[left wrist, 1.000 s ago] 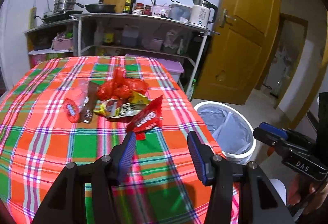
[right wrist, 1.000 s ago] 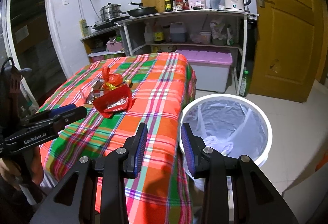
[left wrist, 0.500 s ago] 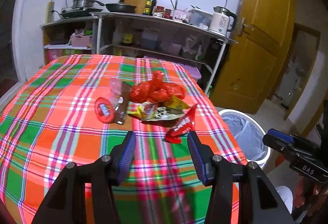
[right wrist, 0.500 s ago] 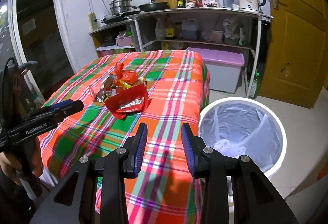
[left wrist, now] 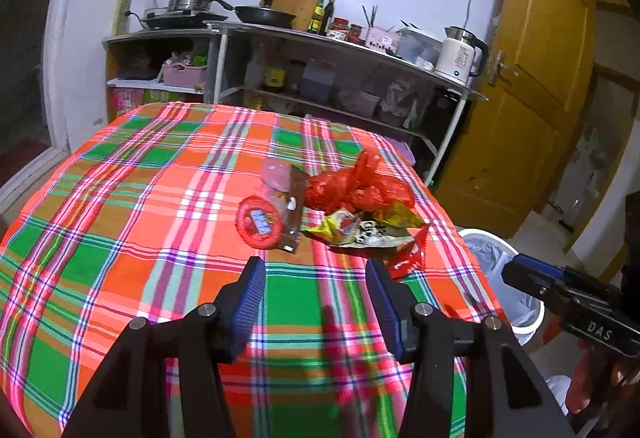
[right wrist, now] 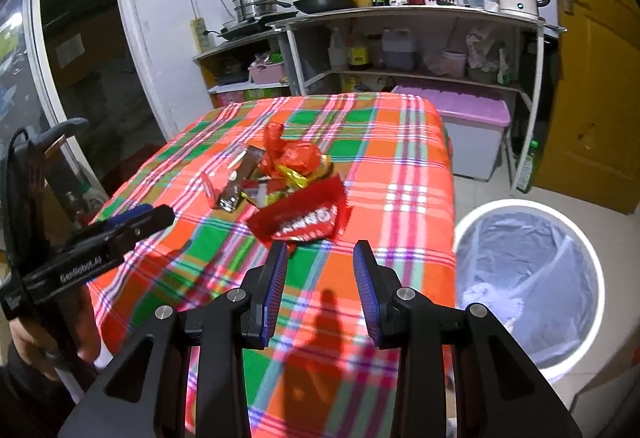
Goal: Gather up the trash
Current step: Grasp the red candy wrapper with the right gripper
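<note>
Trash (left wrist: 332, 209) lies in one heap on the plaid worktop (left wrist: 120, 238), ahead of both hand-held grippers and untouched. Leftmost in it is a round red-rimmed wrapper (left wrist: 260, 224), then a crumpled red plastic bag (left wrist: 360, 187) over yellow packets, then a flat red snack wrapper (right wrist: 304, 220) nearest the worktop's right edge.

Over the last second both hand-held grippers have come in over the cloth, so the heap now sits closer in front of each, while neither opening has changed. The left hand-held gripper (left wrist: 316, 278) stands wide and empty, its gap aimed between the round wrapper and the yellow packets. The right hand-held gripper (right wrist: 320, 262) is about half open, also empty, with the flat red wrapper just beyond its tips. I judge this as the approach; no piece is collected yet.

The left wrist view shows the round wrapper's face clearly, but only a sliver of the white bin (right wrist: 528, 278). The right wrist view shows the lined bin fully, low to its right beside the worktop, and the red wrapper laid flat.
</note>
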{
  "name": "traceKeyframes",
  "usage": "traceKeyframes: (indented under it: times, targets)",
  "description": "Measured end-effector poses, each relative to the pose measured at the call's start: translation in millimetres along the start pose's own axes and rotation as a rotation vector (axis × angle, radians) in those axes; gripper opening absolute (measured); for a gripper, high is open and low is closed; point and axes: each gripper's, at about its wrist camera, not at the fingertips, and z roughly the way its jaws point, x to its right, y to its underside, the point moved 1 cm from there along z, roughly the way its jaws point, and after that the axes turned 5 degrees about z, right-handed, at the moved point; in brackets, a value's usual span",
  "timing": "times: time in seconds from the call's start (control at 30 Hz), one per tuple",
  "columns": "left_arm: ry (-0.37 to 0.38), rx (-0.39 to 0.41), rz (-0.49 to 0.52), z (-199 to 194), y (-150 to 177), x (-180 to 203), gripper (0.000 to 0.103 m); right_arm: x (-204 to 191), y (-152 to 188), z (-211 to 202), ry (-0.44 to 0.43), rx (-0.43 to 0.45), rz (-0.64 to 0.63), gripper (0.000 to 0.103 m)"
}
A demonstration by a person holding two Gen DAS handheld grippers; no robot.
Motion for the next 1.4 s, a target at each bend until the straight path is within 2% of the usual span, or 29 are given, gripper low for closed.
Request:
traceKeyframes:
  times: [0.37,0.63,0.87,0.9,0.93,1.03,1.13,1.4]
  targets:
    - [-0.002,0.017,-0.035,0,1,-28,0.052,-21,-24,45,-0.023,-0.036,0.087,0.038]
    - [0.007,0.014,-0.051,6,1,-38,0.052,-24,-30,82,0.045,-0.095,0.148,0.039]
    - [0.021,0.001,-0.057,17,0,-38,0.052,-18,-24,89,0.055,-0.122,0.151,0.038]
    - [0.023,0.0,-0.057,18,-1,-37,0.052,-16,-23,88,0.051,-0.122,0.153,0.032]
    - [0.026,-0.002,-0.056,20,-1,-36,0.052,-15,-22,89,0.048,-0.126,0.155,0.021]
    - [0.033,-0.008,-0.052,23,-2,-33,0.052,-8,-20,92,0.033,-0.146,0.191,0.01]
    - [0.036,-0.014,-0.045,26,-3,-30,0.052,-4,-18,93,0.012,-0.153,0.201,0.006]
    - [0.061,-0.028,-0.011,39,-10,-16,0.052,0,-13,73,-0.024,-0.131,0.185,0.004]
